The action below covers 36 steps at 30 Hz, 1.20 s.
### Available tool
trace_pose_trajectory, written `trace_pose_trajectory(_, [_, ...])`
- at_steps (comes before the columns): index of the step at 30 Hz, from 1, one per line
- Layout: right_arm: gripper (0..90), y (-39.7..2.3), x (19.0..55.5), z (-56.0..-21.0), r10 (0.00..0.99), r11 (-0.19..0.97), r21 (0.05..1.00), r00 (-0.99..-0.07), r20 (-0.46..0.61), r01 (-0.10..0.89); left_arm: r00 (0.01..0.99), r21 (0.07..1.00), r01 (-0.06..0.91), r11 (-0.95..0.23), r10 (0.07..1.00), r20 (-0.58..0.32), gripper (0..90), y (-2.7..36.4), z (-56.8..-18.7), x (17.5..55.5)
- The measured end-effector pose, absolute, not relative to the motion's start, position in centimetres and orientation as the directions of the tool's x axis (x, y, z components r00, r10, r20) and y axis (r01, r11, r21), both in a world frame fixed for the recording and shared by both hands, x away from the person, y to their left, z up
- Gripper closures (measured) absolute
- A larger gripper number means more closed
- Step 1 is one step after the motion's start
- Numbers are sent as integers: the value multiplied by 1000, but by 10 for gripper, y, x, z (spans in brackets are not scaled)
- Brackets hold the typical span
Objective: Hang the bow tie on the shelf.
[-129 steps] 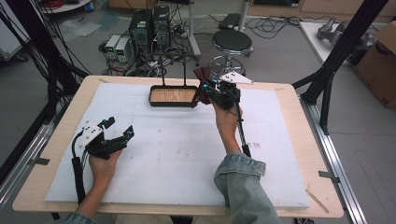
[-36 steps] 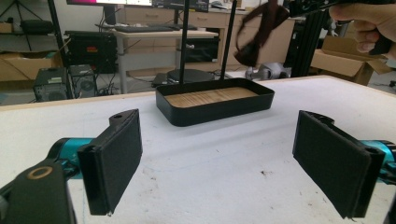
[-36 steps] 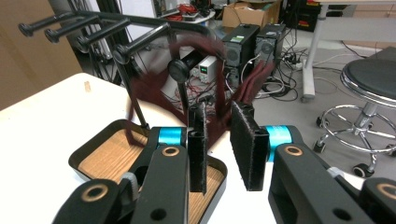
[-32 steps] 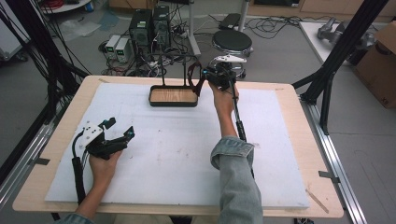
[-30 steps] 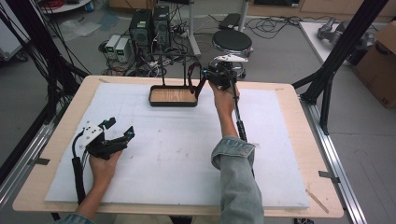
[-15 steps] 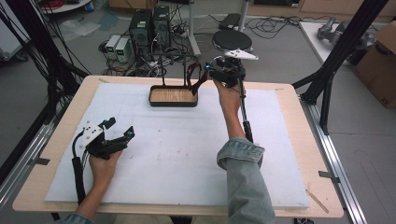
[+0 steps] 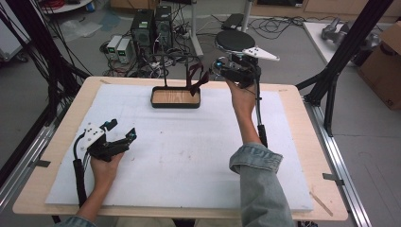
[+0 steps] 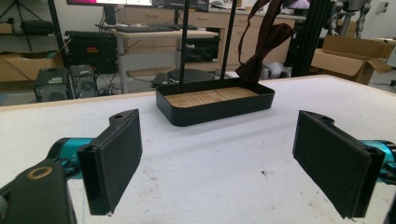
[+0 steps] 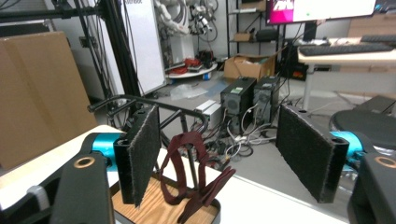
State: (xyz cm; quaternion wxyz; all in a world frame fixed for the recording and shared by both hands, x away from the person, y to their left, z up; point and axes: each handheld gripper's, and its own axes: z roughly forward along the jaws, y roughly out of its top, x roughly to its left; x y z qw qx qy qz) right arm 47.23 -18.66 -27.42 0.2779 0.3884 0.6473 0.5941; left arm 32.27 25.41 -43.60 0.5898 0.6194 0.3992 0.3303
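A person sits at a table [image 7: 302,142] covered with a white mat. At the upper middle of the high view stands a black tray [image 7: 175,98] with a wooden floor and a thin black rack [image 7: 165,71] rising from it. A dark red strap [image 7: 196,79] hangs draped over the rack's top bar, its loose end dangling to the tray's right end.

The right gripper [image 7: 218,71] is raised just right of the strap, at the table's far edge. Its fingers [image 9: 142,151] have just been opening and now stand wide apart with nothing between them; in the right gripper view the strap [image 9: 187,177] hangs free, past the left finger, looped over the bar.

The left gripper [image 7: 124,137] rests low at the lower left of the high view, well apart from the tray. Its fingers [image 8: 114,161] are also spread wide and empty, pointing across the mat toward the tray [image 8: 215,105].

The step in hand looks like letting go of the strap once it is hung. To do it well, the right gripper should draw straight away from the rack, keeping both fingers clear of the loop, since the rough pads could snag the fabric and drag it off the bar. A slow retreat lets the strap settle; its dangling end looks likely to swing.
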Motion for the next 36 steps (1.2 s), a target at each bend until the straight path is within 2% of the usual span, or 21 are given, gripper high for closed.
trace_pose_trajectory(10, [212, -217, 448, -267, 847, -46, 989, -518, 115, 143, 461, 994, 107, 9, 885, -57, 160, 254, -436, 323])
trace_pose_trajectory(25, [194, -266, 400, -268, 873, -40, 996, -482, 76, 84, 458, 994, 109, 3, 887, -53, 159, 253, -436, 323])
trace_pose_trajectory(36, [191, -291, 367, -293, 878, -70, 993, -466, 107, 96, 457, 994, 111, 1, 888, -52, 159, 253, -436, 323])
